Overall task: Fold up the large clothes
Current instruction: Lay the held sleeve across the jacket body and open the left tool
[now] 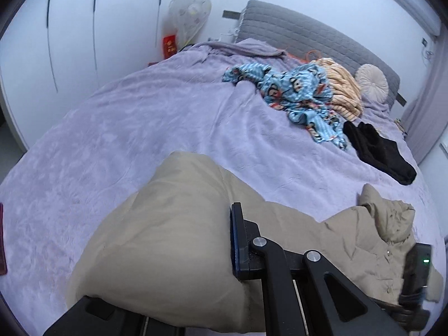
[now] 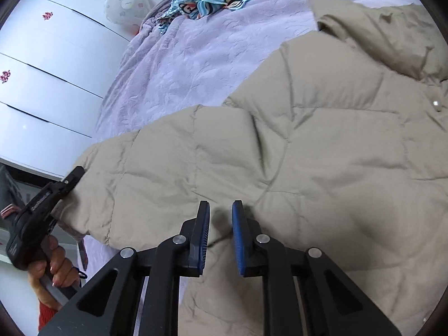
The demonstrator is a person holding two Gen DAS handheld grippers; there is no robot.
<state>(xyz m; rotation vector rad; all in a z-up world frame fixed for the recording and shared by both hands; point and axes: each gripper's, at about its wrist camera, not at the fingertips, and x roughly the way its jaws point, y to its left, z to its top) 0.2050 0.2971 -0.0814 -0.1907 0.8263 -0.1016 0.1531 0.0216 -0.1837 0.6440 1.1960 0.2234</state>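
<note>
Though barely begun, looks like the first fold of the beige puffer jacket (image 2: 280, 154), spread across the near part of the bed (image 1: 140, 112) on its lilac cover, with the hood (image 1: 392, 218) bunched at the right in the left wrist view. Grips the cuff end of one sleeve (image 1: 168, 224) with the left gripper (image 2: 74, 176), held in a bare hand (image 2: 53, 266) at the near left edge of the bed; jaws closed tight on that cloth, with the padded sleeve draped over one of them so that only the other shows in its own view. Sets the right gripper (image 2: 220, 218) down on the quilted body of the jacket, jaws narrow, with a ridge of fabric between the blue pads and creases running toward them; judged to be pinching that ridge, though not beyond doubt. Shows no finished fold anywhere on the jacket: body open and flat, hood unturned, far sleeve out of sight. Leaves, by this reading, nearly everything to do: bringing the held sleeve in over the body, doing the same on the other side, then doubling the length. Waits beyond that with more laundry in a loose heap toward the far right of the bed: a blue monkey-print garment (image 1: 294, 89), a peach striped cloth (image 1: 341, 89) just beside it, and a black garment (image 1: 378, 151) nearer, all unfolded and well apart from the jacket.
</note>
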